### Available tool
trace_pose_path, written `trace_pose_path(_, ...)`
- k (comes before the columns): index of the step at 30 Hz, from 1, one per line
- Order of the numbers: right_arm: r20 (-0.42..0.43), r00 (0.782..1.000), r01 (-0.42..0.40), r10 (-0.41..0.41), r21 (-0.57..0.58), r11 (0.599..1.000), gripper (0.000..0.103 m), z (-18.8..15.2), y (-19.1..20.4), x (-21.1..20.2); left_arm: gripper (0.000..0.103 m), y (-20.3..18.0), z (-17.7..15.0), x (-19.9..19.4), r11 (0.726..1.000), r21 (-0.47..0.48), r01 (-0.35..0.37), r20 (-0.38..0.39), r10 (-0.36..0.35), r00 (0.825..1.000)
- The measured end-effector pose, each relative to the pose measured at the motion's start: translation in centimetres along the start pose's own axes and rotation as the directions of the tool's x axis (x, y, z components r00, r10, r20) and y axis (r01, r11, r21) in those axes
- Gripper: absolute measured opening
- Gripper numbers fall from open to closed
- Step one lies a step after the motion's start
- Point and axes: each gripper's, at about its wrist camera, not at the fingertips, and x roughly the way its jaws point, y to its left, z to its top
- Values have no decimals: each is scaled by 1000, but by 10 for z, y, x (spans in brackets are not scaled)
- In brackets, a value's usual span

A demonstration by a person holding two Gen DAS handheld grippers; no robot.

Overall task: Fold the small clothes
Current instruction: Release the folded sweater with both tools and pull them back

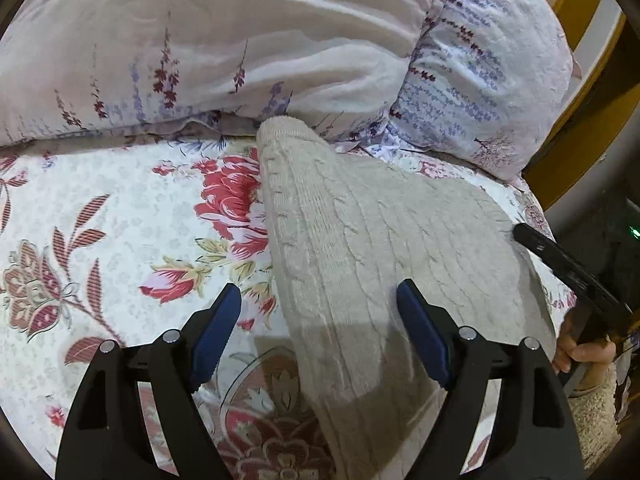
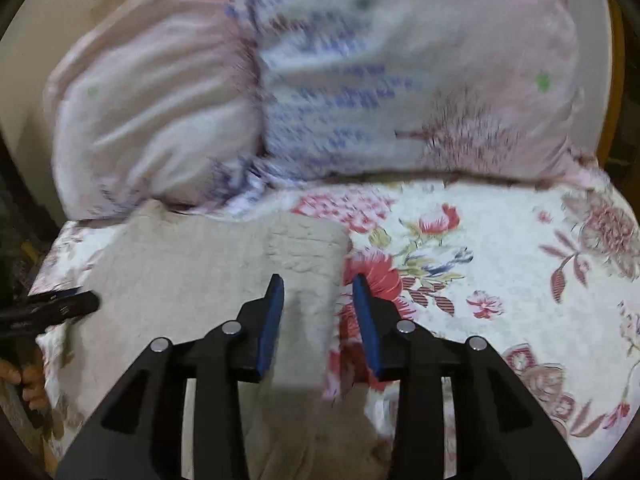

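Note:
A beige cable-knit garment [image 1: 360, 240] lies flat on the floral bedsheet [image 1: 120, 220]. In the left wrist view my left gripper [image 1: 320, 300] is open, its blue pads straddling the garment's left edge just above it. In the right wrist view, which is blurred, my right gripper [image 2: 318, 296] is open over the garment's [image 2: 200, 280] right edge, with the sheet [image 2: 480, 260] to its right. The other gripper's black tip shows at the right of the left wrist view [image 1: 560, 264] and at the left of the right wrist view [image 2: 60, 308].
Two pillows in pale floral covers [image 1: 240, 40] [image 1: 480, 80] lie along the far side of the bed, also in the right wrist view [image 2: 360, 80]. A wooden bed frame [image 1: 580, 120] stands at the right. A hand in a fleece sleeve [image 1: 584, 360] holds the other gripper.

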Motion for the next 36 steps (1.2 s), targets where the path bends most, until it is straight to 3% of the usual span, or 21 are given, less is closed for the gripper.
trace_pose_path(3,37,995,-86,89,-67,994,36,-12,12,-27,82,-2,-7,-11,999,32,-13,18,12,1000)
trace_pose_path(5,6,992,-127,130,-153,980,36,-23,26,-36,82,-5,-11,-13,997,62,-36,31,34,999)
trace_pose_path(7,-71,992,-115,102,-223,968,37,-35,38,-28,82,-9,-11,-11,993,93,-79,38,75,996)
trace_pose_path(9,-134,991,-47,12,-260,964,38,-43,44,-13,82,-12,-10,-4,990,96,-98,34,95,995)
trace_pose_path(11,-129,991,-43,17,-200,979,43,-42,38,-5,84,-15,-8,4,986,100,-131,48,127,991)
trace_pose_path(15,-109,994,-38,25,-124,992,50,-40,34,-11,84,-15,-10,-7,990,69,-122,71,117,991)
trace_pose_path(17,-60,998,-42,35,-120,992,69,-46,35,-25,84,-18,-18,-20,989,84,-119,115,109,987)
trace_pose_path(19,-5,1000,-21,20,-105,994,80,-53,36,-43,88,-13,-30,-33,988,94,-120,158,105,982)
trace_pose_path(25,98,995,33,-29,-33,999,100,-67,26,-74,102,1,-65,-59,985,80,-153,239,130,962)
trace_pose_path(31,131,984,127,-124,-17,992,101,-86,31,-90,102,-10,-96,-64,966,125,-225,250,189,950)
trace_pose_path(36,46,996,78,-79,23,997,101,-101,32,-84,102,-21,-119,-54,960,130,-249,169,226,959)
